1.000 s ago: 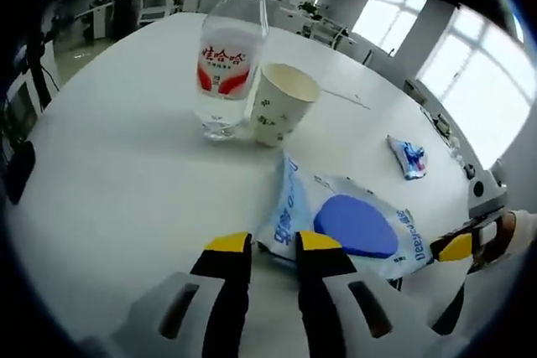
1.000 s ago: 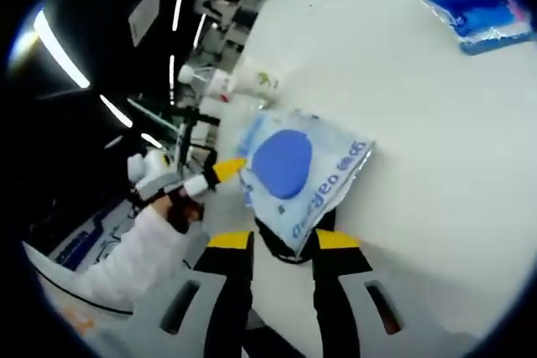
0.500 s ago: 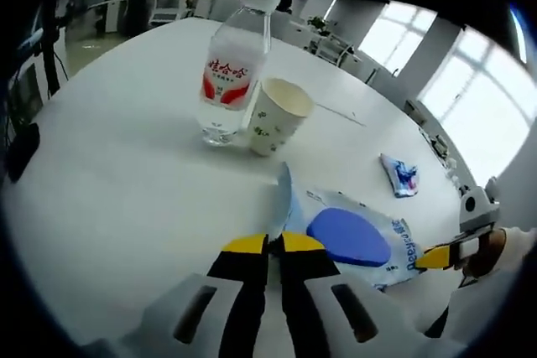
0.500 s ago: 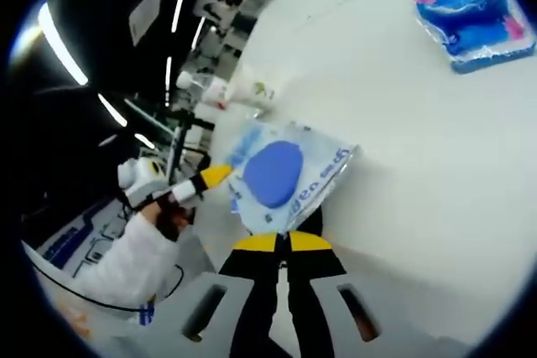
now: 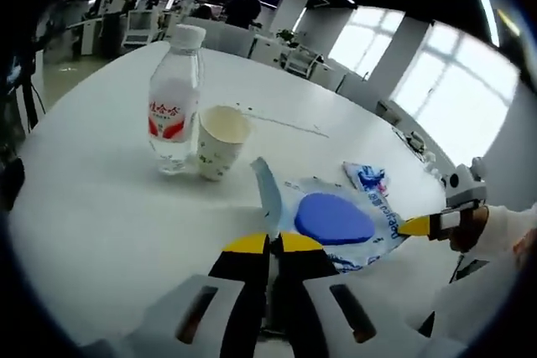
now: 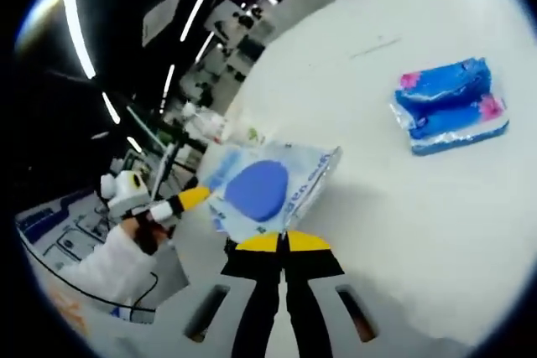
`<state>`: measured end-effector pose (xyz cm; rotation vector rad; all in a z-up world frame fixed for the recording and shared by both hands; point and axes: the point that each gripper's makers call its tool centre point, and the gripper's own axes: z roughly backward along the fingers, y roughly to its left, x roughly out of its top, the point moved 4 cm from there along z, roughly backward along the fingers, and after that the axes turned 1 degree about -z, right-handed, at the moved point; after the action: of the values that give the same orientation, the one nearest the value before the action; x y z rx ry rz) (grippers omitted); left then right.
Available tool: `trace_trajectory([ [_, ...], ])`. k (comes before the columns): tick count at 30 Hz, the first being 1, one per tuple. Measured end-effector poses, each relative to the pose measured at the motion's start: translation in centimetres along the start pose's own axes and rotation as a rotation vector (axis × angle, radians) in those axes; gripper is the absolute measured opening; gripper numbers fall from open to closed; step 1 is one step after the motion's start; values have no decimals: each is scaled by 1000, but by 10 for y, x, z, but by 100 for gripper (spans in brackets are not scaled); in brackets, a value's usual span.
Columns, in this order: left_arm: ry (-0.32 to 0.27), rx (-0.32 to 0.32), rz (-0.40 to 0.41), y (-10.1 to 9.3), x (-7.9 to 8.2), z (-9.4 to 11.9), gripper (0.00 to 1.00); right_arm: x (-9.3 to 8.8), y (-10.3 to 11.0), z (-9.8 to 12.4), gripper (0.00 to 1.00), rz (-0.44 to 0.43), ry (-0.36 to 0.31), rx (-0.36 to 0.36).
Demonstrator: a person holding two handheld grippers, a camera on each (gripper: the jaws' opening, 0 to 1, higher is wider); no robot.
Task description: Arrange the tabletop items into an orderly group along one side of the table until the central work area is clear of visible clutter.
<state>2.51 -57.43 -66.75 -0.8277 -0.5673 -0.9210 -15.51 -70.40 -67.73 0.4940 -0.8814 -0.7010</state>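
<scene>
A pale blue wipes pack [image 5: 331, 224] with a dark blue oval lid is held up off the white table [image 5: 101, 207] by both grippers. My left gripper [image 5: 270, 245] is shut on its near edge. My right gripper [image 6: 284, 242] is shut on the opposite edge of the wipes pack [image 6: 264, 190]. The right gripper's yellow tip [image 5: 415, 225] shows at the pack's far side in the left gripper view; the left gripper's yellow tip [image 6: 191, 199] enters the right gripper view. A clear water bottle [image 5: 174, 102] with a red label stands beside a paper cup [image 5: 220, 140].
A blue tissue packet [image 6: 449, 106] lies on the table [image 6: 403, 207] to the right in the right gripper view and shows small as a tissue packet [image 5: 362, 178] behind the pack. A person's white sleeve [image 5: 508, 241] holds the right gripper. Office desks and windows stand beyond.
Both grippers closed on the wipes pack's edges and lifted it off the table. Both cameras rose and pulled back, so bottle and cup look smaller.
</scene>
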Motion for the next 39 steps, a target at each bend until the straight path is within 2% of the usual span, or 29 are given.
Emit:
trace_trajectory([
  [9, -5, -31, -45, -11, 20, -26, 0, 31, -16, 0, 0, 131, -56, -105],
  [13, 1, -32, -59, -9, 24, -34, 0, 38, -20, -4, 0, 173, -62, -132],
  [19, 4, -23, -45, -2, 27, -45, 0, 53, -25, -14, 0, 183, -74, -159],
  [22, 6, -26, -34, 3, 26, -51, 0, 60, -35, -23, 0, 226, -82, -198],
  [25, 15, -21, -13, 7, 24, -62, 0, 60, -42, -32, 0, 213, -64, -222],
  [28, 8, 0, -2, 12, 24, -69, 0, 63, -44, -39, 0, 253, -64, -242],
  [32, 7, 8, 61, 21, 24, -79, 0, 67, -52, -49, 0, 239, -52, -261],
  [39, 23, 40, 56, 28, 17, -91, 0, 64, -64, -60, 0, 227, -32, -281],
])
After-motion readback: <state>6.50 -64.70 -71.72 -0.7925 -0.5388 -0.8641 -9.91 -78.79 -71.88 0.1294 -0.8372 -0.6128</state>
